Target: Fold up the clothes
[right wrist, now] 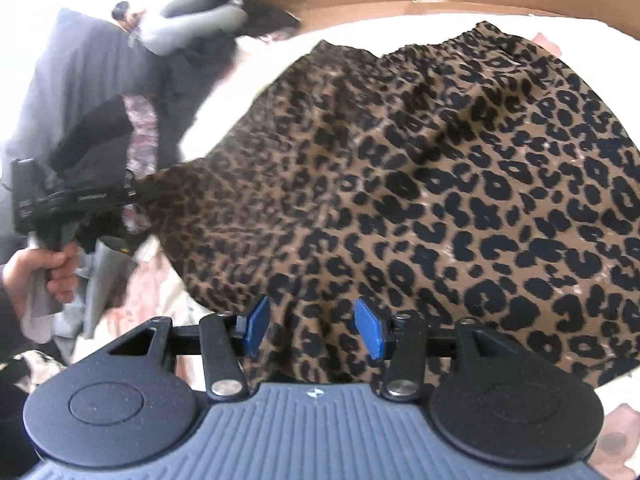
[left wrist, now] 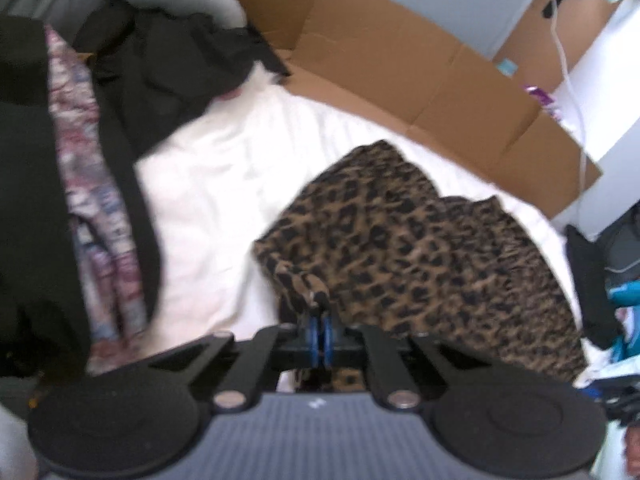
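**A:** Start with the jaws. Left gripper (left wrist: pixel 322 330)?

**B:** Clenched. The blue pads are pressed together on a bunched corner of the leopard-print skirt (left wrist: pixel 420 256), lower centre of the left view. In the right view that same tool sits at the left edge, pulling the corner out to a point.

**A:** Right gripper (right wrist: pixel 314 326)?

**B:** Released. The pads stand apart with a fold of the skirt's near edge lying between them, lower centre of the right view. Whether the pads touch the cloth, I cannot tell.

**A:** Where does the skirt lie?

**B:** Spread on the white sheet (left wrist: pixel 224 184), running away from both tools. Its gathered waistband (right wrist: pixel 452 40) is at the top of the right view, so the long axis runs from the near hem to that far band.

**A:** Surroundings?

**B:** A pile of dark clothes (left wrist: pixel 36 184) to the upper left, flattened cardboard (left wrist: pixel 400 60) behind the sheet.

**A:** Verdict?

**B:** The right tool appears set to clamp the hem directly under it; the two holds would then sit on one edge, ready to carry towards the waistband.
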### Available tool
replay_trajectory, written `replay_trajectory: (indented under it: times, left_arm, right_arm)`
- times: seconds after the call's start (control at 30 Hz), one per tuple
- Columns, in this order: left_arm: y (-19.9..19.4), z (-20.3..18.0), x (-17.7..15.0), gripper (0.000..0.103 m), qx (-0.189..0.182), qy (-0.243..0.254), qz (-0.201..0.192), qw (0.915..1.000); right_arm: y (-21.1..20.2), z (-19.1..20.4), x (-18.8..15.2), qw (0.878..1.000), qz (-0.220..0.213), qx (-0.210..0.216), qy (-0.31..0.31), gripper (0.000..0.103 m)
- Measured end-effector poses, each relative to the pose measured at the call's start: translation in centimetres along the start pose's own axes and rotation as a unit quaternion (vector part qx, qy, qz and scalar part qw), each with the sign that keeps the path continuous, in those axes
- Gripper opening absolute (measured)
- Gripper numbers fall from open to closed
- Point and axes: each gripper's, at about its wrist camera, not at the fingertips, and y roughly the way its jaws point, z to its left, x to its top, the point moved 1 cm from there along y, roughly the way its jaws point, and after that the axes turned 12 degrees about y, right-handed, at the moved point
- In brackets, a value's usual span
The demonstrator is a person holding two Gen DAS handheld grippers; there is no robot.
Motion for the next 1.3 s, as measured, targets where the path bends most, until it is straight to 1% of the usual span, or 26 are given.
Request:
replay_trajectory:
  times: [0.07, 0.17, 0.23, 0.3, 0.37, 0.43, 0.5, 0.57, 0.63, 0.73, 0.8, 0.9, 0.97, 1.03, 1.07, 1.1, 1.17, 1.23, 1.3]
  left_arm:
    - [0.1, -1.1, 0.4, 0.003, -0.004, 0.011, -0.006, 0.9999]
    - [0.3, -2.3, 0.6, 0.003, -0.030, -0.001, -0.014, 0.9994]
    - [0.2, -3.5, 0.6, 0.003, -0.050, 0.015, -0.017, 0.9985]
    - [0.0, -4.9, 0.8, 0.003, -0.065, 0.042, -0.022, 0.9967]
    - [-0.4, -6.1, 1.1, 0.003, -0.068, 0.059, -0.032, 0.9954]
    - [-0.7, -6.7, 1.5, 0.003, -0.071, 0.049, -0.039, 0.9955]
    - [-0.7, -7.2, 1.5, 0.003, -0.072, 0.025, -0.033, 0.9965]
    - [-0.5, -7.8, 1.7, 0.003, -0.072, 0.029, -0.025, 0.9966]
    - [-0.4, -8.3, 2.0, 0.003, -0.071, 0.037, -0.018, 0.9966]
    - [0.1, -8.0, 2.6, 0.003, -0.079, 0.030, -0.005, 0.9964]
    - [0.1, -8.2, 3.1, 0.003, -0.077, 0.038, 0.002, 0.9963]
    - [0.0, -9.1, 4.0, 0.003, -0.082, 0.051, 0.000, 0.9953]
    - [-0.1, -9.8, 4.5, 0.003, -0.091, 0.063, -0.005, 0.9939]
    - [-0.2, -10.0, 5.0, 0.003, -0.103, 0.073, 0.000, 0.9919]
    - [-0.2, -10.1, 5.2, 0.003, -0.101, 0.076, 0.004, 0.9920]
    - [-0.2, -10.1, 5.4, 0.003, -0.098, 0.076, 0.008, 0.9923]
    - [-0.2, -10.3, 5.6, 0.003, -0.104, 0.077, 0.015, 0.9915]
    - [-0.2, -10.6, 5.7, 0.003, -0.109, 0.086, 0.021, 0.9901]
    - [-0.1, -10.8, 5.7, 0.003, -0.109, 0.088, 0.028, 0.9898]
  right_arm:
    - [-0.3, 0.3, 0.2, 1.000, -0.007, -0.008, -0.012, 0.054]
    - [-0.7, 1.6, 0.3, 0.998, -0.039, -0.018, -0.043, 0.054]
    - [-1.1, 2.3, 0.0, 0.996, -0.058, -0.024, -0.059, 0.055]
    - [-1.7, 2.9, -0.5, 0.995, -0.070, -0.013, -0.067, 0.056]
    - [-2.4, 3.6, -0.7, 0.995, -0.072, 0.000, -0.068, 0.057]
    - [-2.9, 4.4, -0.5, 0.995, -0.080, 0.004, -0.060, 0.057]
    - [-3.0, 5.4, 0.2, 0.994, -0.097, 0.003, -0.049, 0.057]
    - [-2.5, 6.8, 0.9, 0.993, -0.108, -0.009, -0.048, 0.057]
    - [-1.7, 8.5, 1.4, 0.992, -0.105, -0.015, -0.073, 0.057]
    - [-0.8, 11.1, 2.1, 0.988, -0.092, -0.023, -0.122, 0.057]
    - [-1.1, 11.8, 2.6, 0.986, -0.102, -0.024, -0.127, 0.057]
    - [-1.8, 12.0, 3.0, 0.986, -0.126, -0.020, -0.105, 0.057]
    - [-1.5, 11.7, 3.0, 0.987, -0.129, -0.012, -0.091, 0.057]
    - [-0.9, 11.6, 3.1, 0.989, -0.128, -0.004, -0.078, 0.057]
    - [-0.6, 11.6, 3.0, 0.990, -0.125, -0.004, -0.071, 0.057]
    - [-0.4, 11.9, 2.8, 0.990, -0.122, 0.005, -0.073, 0.057]
    - [-0.1, 12.5, 2.2, 0.989, -0.121, 0.023, -0.088, 0.057]
    - [0.2, 13.0, 2.2, 0.987, -0.128, 0.030, -0.096, 0.057]
    - [0.2, 13.3, 2.4, 0.986, -0.134, 0.038, -0.089, 0.057]
